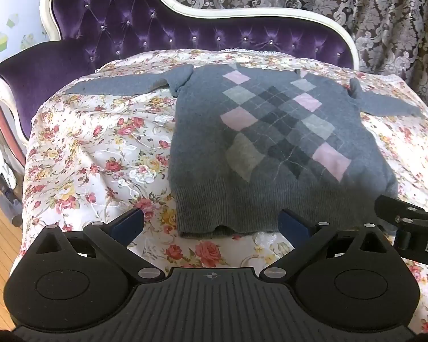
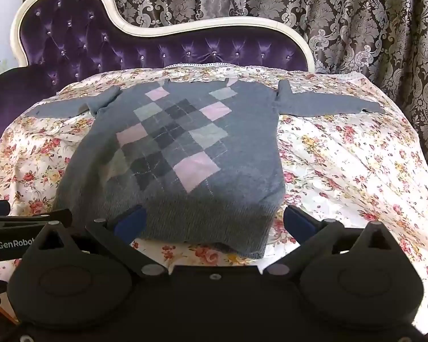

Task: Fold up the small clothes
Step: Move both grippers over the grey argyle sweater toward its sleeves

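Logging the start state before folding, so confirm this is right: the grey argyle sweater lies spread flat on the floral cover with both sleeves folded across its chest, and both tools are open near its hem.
Not quite. On the grey argyle sweater, both sleeves stretch straight out to the sides, not across the chest; the right wrist view shows it. It does lie flat on the floral cover, with the left tool and right tool open near the hem.

The grey argyle knitted wool sweater (image 1: 271, 131) looks fuzzy and matt, ribbed at the hem, on a smooth, faintly shiny floral cloth cover (image 1: 100, 148); the tufted purple velvet sofa back (image 1: 145, 31) gleams
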A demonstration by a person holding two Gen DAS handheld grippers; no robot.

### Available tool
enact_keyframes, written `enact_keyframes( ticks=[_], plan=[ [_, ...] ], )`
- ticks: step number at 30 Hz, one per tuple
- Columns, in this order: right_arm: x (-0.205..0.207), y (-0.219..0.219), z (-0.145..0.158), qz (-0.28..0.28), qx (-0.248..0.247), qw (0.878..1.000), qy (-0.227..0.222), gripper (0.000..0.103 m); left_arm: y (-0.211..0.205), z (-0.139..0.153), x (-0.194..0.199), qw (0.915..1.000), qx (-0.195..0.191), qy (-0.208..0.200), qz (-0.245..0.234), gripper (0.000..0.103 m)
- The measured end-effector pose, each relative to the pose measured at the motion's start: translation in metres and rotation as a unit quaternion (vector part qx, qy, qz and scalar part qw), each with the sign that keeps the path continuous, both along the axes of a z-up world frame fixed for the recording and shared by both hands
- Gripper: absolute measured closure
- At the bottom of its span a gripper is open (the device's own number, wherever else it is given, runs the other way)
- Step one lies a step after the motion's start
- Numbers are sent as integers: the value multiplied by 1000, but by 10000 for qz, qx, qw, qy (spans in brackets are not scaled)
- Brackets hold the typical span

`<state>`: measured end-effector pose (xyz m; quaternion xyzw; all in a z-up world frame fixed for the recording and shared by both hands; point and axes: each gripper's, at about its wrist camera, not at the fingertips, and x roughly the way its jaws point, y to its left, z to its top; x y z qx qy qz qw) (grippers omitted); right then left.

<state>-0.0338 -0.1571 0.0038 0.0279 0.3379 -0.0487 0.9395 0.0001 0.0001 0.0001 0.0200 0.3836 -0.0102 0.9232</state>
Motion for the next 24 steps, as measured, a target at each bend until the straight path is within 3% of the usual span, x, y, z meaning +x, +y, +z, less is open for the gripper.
enact_keyframes(
  ticks=[19, 24],
  plan=[
    [6, -1, -5, 47, 72, 9999, 126, 1, -1, -5, 2, 10000, -4, 58, -7, 1],
    [12, -7, -8, 211, 350, 9988, 251, 1, -1, -6, 7, 9999, -35, 111, -49, 1]
  ],
)
